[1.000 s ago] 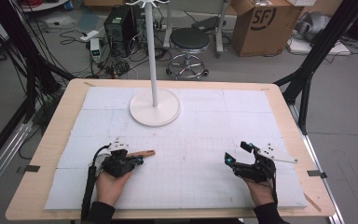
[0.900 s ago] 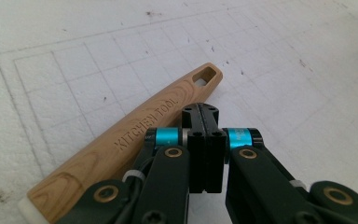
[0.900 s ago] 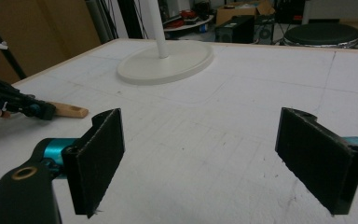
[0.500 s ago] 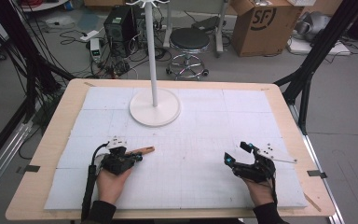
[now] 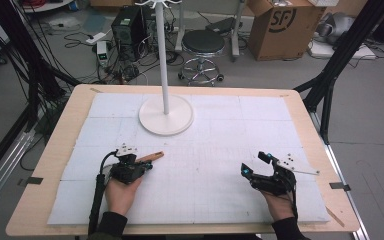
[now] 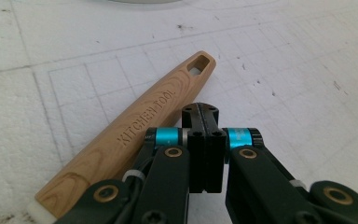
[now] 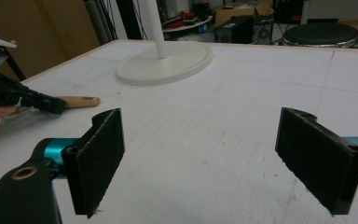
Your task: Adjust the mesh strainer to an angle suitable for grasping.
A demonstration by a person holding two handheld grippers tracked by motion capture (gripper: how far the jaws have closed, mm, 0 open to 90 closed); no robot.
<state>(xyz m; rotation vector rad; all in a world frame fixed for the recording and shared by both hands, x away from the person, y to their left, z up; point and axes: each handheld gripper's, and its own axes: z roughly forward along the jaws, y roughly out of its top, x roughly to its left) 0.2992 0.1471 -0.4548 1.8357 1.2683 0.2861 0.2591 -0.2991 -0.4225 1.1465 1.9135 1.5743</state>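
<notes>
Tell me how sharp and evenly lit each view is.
High view: soft, even light, faint shadows, slightly blurred. Left gripper view: the wooden handle and its lettering are crisp; the closed hand-held gripper is sharp too. Right gripper view: the near pads are soft, the white stand base clearer.

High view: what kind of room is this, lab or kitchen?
Most likely a lab or workshop set up for recording, not a kitchen. A PC tower sits on the floor among loose cables, a cardboard box and a stool stand behind the table, and black frame struts flank it.
</notes>
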